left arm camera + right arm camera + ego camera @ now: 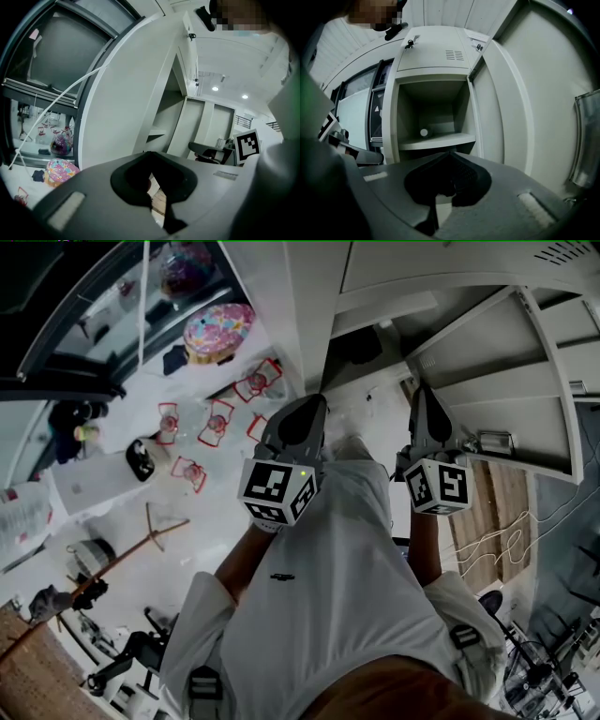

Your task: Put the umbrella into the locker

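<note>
Hovering clenched and empty, left gripper (307, 404); right gripper (424, 390) likewise clenched, empty, facing open pale-grey metal locker (390, 117). Neither holds umbrella; small pale round end (423, 132) on shelf (445, 139) possibly it. Risk: rolling off if door (501, 108) slams.
</note>
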Tool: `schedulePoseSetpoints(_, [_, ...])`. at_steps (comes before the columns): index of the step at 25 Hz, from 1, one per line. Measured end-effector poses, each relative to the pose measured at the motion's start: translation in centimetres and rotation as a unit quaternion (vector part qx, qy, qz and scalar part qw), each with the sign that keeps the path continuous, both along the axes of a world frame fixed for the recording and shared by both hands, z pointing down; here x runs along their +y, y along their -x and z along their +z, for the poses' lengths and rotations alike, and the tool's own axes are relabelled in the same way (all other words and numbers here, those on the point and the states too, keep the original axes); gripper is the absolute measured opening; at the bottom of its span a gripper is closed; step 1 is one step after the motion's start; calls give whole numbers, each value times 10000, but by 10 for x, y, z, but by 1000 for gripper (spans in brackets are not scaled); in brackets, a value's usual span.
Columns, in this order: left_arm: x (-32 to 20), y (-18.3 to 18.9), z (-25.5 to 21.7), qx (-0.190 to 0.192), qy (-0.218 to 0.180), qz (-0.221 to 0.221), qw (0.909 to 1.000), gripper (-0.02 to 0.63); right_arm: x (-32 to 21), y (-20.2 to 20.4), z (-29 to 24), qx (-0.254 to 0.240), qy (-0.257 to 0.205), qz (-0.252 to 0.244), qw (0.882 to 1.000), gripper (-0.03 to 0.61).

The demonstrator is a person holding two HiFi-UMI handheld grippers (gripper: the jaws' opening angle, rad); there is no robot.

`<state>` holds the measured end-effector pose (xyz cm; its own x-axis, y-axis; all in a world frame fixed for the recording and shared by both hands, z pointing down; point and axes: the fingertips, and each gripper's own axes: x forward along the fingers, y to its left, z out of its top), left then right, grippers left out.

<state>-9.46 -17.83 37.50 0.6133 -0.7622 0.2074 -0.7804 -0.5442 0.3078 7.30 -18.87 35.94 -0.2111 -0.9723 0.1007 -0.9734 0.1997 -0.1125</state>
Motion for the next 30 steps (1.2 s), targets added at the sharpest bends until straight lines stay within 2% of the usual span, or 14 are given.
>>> schedulePoseSetpoints(30, [2,-10,1,-13,50,36,10000,12,2,11,-8,-53,-27,-224,9997,3])
